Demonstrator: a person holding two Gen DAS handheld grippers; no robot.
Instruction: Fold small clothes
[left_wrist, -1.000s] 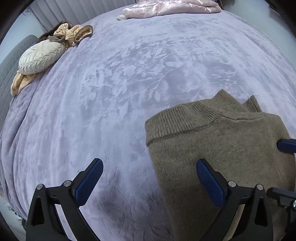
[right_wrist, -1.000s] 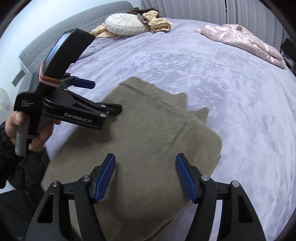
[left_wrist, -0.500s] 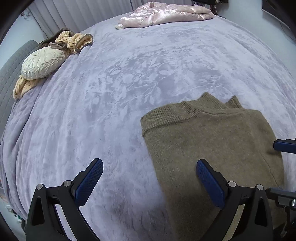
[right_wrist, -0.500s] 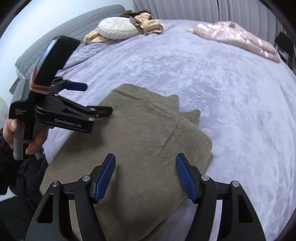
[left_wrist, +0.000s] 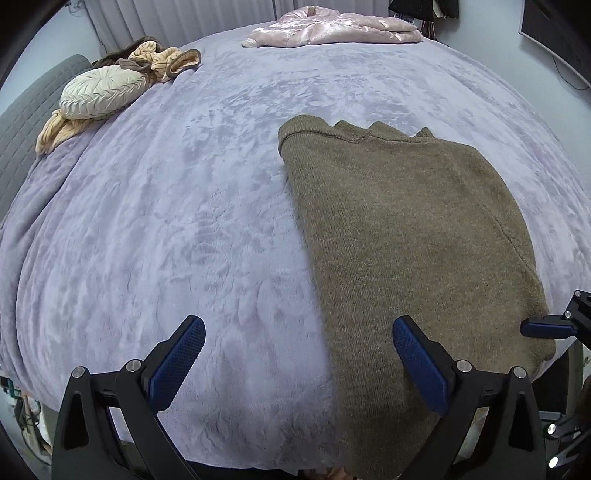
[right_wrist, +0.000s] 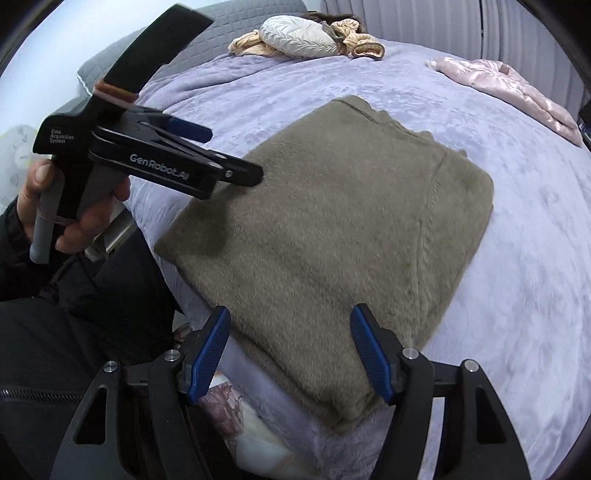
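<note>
From the left wrist view, the left gripper (left_wrist: 297, 356) hangs over the near part of the bed (left_wrist: 177, 229), its jaws released and spread wide with nothing between them. Its right pad sits above the near left edge of the olive sweater (left_wrist: 402, 229), which lies folded flat on the lavender blanket. A round cream cushion (left_wrist: 101, 94) and a pink quilted jacket (left_wrist: 332, 26) rest far back.

From the right wrist view, the right gripper (right_wrist: 290, 356) has its jaws released too, poised above the sweater's (right_wrist: 332, 229) near corner at the bed's edge, not pinching it. A hand (right_wrist: 74, 206) holds the left gripper (right_wrist: 236, 170) over the sweater's left side.
</note>
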